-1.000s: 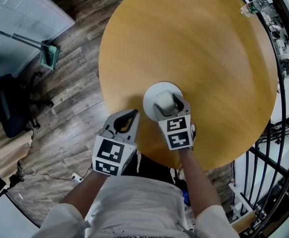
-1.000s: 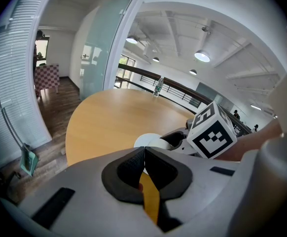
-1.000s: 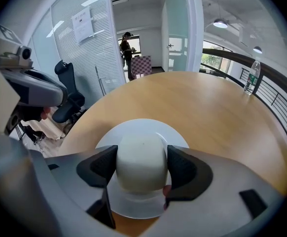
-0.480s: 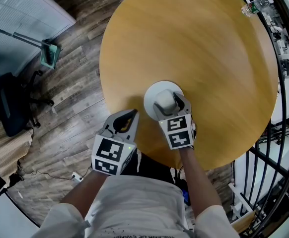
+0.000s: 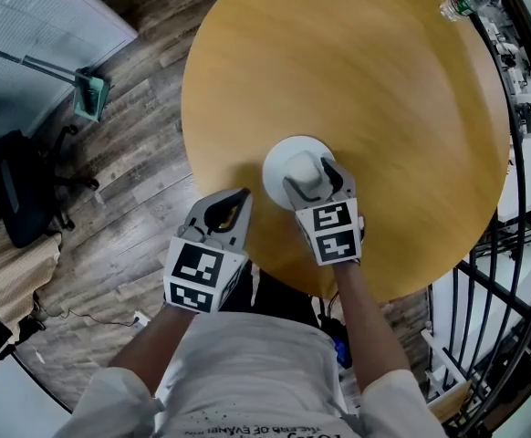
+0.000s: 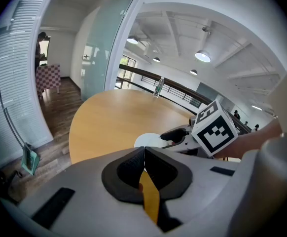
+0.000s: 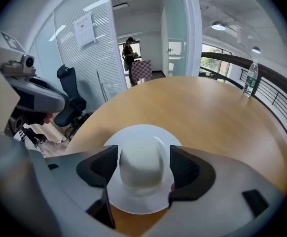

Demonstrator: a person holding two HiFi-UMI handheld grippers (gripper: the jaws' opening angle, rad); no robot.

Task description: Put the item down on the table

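Note:
A white cup-shaped item stands on a white plate near the front edge of the round wooden table. My right gripper reaches over the plate, its two pads set against the item's sides and shut on it. In the right gripper view the item fills the space between the pads of the right gripper, with the plate beneath. My left gripper is shut and holds nothing, left of the plate at the table's rim; the left gripper view shows the left gripper with its pads together.
A water bottle stands at the table's far right edge. A black railing curves round the right side. An office chair and a green dustpan are on the wooden floor to the left.
The head view has shifted slightly. Both grippers, the plate and the item keep their places on the table.

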